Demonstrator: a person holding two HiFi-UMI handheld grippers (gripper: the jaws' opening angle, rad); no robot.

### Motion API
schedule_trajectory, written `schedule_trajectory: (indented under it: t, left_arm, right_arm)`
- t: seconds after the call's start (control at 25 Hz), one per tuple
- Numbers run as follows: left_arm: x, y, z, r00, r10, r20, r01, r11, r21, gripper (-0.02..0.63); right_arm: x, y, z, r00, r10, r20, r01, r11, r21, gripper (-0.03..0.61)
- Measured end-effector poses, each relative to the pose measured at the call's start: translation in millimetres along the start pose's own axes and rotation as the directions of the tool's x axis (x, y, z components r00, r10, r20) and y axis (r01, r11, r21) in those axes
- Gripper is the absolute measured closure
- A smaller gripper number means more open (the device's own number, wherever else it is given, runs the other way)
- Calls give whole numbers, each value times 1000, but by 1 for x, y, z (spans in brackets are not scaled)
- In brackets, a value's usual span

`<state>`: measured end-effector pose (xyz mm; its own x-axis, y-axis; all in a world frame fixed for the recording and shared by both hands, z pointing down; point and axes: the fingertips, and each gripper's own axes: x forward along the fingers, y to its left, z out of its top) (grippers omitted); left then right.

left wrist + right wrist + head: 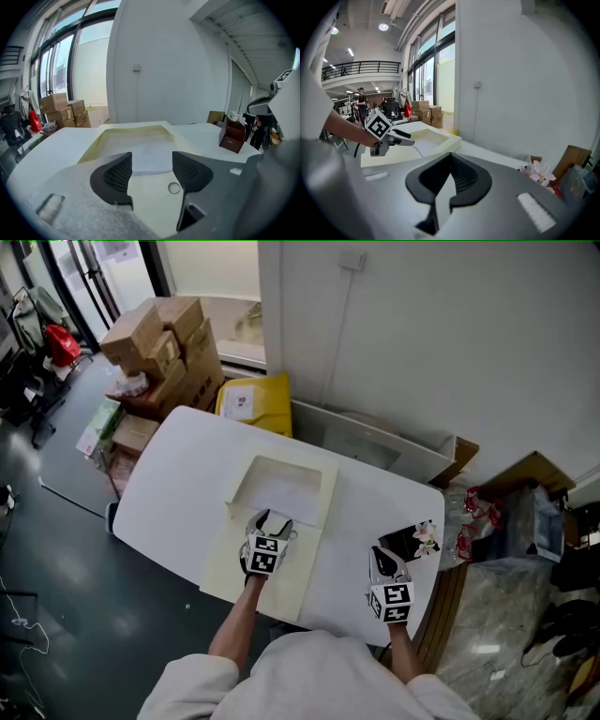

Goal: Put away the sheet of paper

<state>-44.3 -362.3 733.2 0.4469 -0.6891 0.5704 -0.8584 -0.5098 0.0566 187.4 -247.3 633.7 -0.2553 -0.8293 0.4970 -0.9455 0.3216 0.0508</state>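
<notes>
We note cardboard boxes (157, 341), yellow parcel (255, 401) past table (178, 493); flower box (405, 542) beside right gripper (382, 564), jaws pressed together. Sheet of paper (287, 495), white, flat, in foam tray (309, 559) recess, ahead of left gripper (272, 518), jaws spread, empty.

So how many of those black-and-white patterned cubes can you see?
2. One black-and-white marker cube rides on the left gripper above the cream foam tray. The other is on the right gripper by the white table's near right corner. No more seem hidden.
</notes>
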Motion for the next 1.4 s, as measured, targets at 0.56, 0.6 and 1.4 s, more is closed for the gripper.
schedule_trajectory:
  t: [0.56,0.6,1.4]
  left_arm:
    - [-106,14,53,963,122,239,-108,991,-74,609]
    - [-114,14,57,959,125,256,-109,991,-75,609]
    - [-215,5,67,901,219,374,-188,975,-118,609]
  right_arm:
    - [6,10,21,997,18,75,-18,1000,-4,578]
    - [6,11,24,996,19,83,-19,1000,-5,578]
    - [-8,45,68,973,101,209,-80,991,-104,578]
